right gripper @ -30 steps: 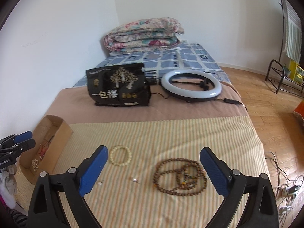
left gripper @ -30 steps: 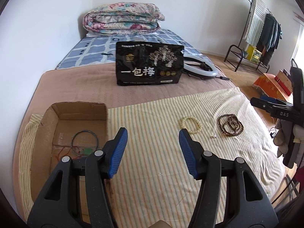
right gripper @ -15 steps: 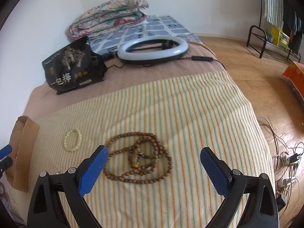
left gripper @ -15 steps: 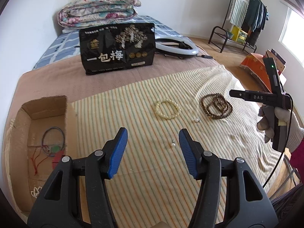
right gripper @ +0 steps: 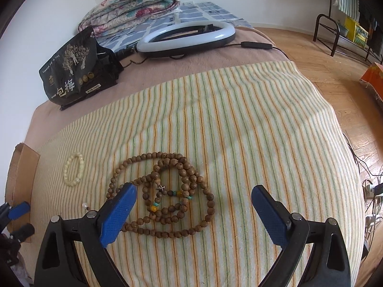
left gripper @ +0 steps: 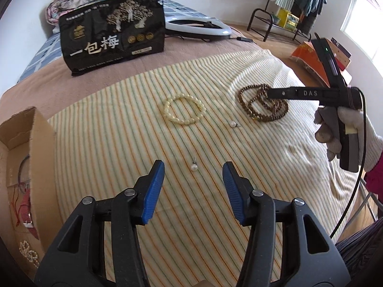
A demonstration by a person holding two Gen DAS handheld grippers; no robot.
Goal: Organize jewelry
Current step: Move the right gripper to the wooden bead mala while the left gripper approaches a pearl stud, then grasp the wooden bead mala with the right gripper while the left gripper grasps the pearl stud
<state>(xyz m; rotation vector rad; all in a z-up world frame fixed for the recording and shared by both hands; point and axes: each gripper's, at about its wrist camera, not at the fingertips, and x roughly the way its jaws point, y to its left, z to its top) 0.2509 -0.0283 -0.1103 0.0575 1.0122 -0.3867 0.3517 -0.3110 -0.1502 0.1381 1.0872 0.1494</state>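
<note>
On the striped towel (left gripper: 134,129) lie a cream bead bracelet (left gripper: 184,113), a brown wooden bead necklace (left gripper: 261,106) and two small pearl pieces. My left gripper (left gripper: 193,174) hovers over the nearer pearl piece (left gripper: 193,167); its jaws are closing and the blue pads stand apart on either side of it, not touching. The second pearl piece (left gripper: 232,124) lies farther off. My right gripper (right gripper: 193,199) is wide open above the coiled necklace (right gripper: 165,191), its left pad over the coil's edge. A cardboard box (left gripper: 24,148) at the left holds other jewelry.
A black snack bag (left gripper: 112,30) stands behind the towel, with a ring light (right gripper: 186,37) and folded quilt (right gripper: 134,2) beyond. The bed edge drops to wooden floor (right gripper: 335,76) with cables at right. A gloved hand (left gripper: 344,129) holds the right gripper.
Both grippers have come down and forward toward the towel. The left now frames the small pearl piece with narrower jaws; the right has dropped over the brown necklace.
</note>
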